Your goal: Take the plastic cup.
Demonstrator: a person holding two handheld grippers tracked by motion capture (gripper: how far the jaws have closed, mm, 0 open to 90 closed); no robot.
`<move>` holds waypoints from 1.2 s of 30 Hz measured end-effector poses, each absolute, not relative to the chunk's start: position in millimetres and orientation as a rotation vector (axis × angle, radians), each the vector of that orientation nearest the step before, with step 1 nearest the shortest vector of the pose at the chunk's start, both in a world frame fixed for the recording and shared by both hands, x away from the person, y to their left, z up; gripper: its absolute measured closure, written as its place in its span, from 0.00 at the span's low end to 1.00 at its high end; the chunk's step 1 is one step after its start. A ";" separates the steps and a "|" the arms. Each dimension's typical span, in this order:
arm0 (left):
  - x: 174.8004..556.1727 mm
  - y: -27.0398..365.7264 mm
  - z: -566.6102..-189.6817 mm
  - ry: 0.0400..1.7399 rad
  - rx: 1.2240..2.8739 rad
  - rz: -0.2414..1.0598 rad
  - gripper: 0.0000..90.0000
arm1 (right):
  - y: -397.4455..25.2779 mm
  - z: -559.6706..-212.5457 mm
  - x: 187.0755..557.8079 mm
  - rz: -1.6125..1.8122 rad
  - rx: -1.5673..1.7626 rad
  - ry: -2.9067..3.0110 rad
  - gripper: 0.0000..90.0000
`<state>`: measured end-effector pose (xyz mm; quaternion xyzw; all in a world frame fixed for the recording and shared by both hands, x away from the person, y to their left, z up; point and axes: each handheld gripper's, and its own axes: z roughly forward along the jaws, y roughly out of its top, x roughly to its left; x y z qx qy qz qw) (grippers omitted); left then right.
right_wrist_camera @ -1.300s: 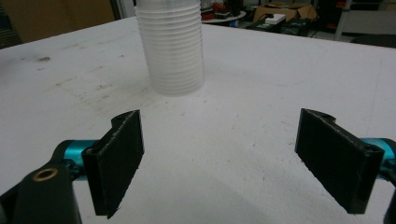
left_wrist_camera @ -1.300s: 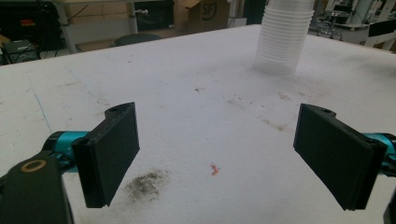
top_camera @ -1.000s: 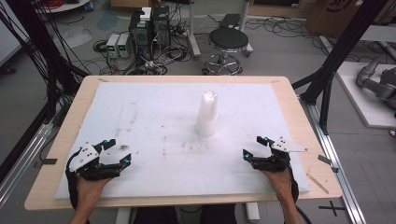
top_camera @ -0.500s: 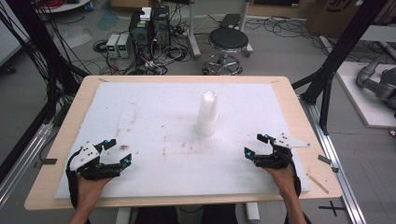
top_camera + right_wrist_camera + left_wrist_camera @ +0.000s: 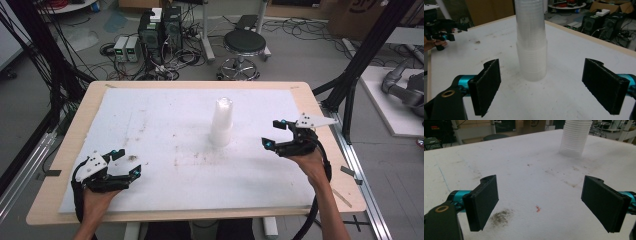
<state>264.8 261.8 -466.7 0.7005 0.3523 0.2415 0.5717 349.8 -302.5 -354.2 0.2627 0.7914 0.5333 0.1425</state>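
From above: a stack of clear cups (image 5: 221, 121) upright near the middle of the white surface (image 5: 165, 130), the right gripper (image 5: 281, 134) just to its right with fingers spread wide and facing it, the left gripper (image 5: 128, 162) well apart near the front left corner, fingers likewise wide and holding nothing. Along the left gripper's own fingers (image 5: 484, 201): wide apart over bare, smudged surface, the stack far off at upper right. Along the right gripper's fingers (image 5: 486, 85): spread wide, empty, the stack standing between and beyond them, untouched.
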 end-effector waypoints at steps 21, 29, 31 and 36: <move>265.1 261.8 -466.8 0.821 1.644 0.562 0.16 | -265.2 -313.2 418.5 1.476 0.497 2.516 0.17; 265.0 261.2 -466.6 0.816 1.654 0.566 0.16 | -244.8 -312.1 443.5 1.489 0.421 2.591 0.17; 265.0 261.2 -466.7 0.815 1.654 0.565 0.16 | -241.1 -315.6 447.0 1.506 0.407 2.609 0.17; 265.2 261.2 -466.7 0.817 1.655 0.560 0.16 | -234.3 -321.4 453.3 1.527 0.377 2.646 0.17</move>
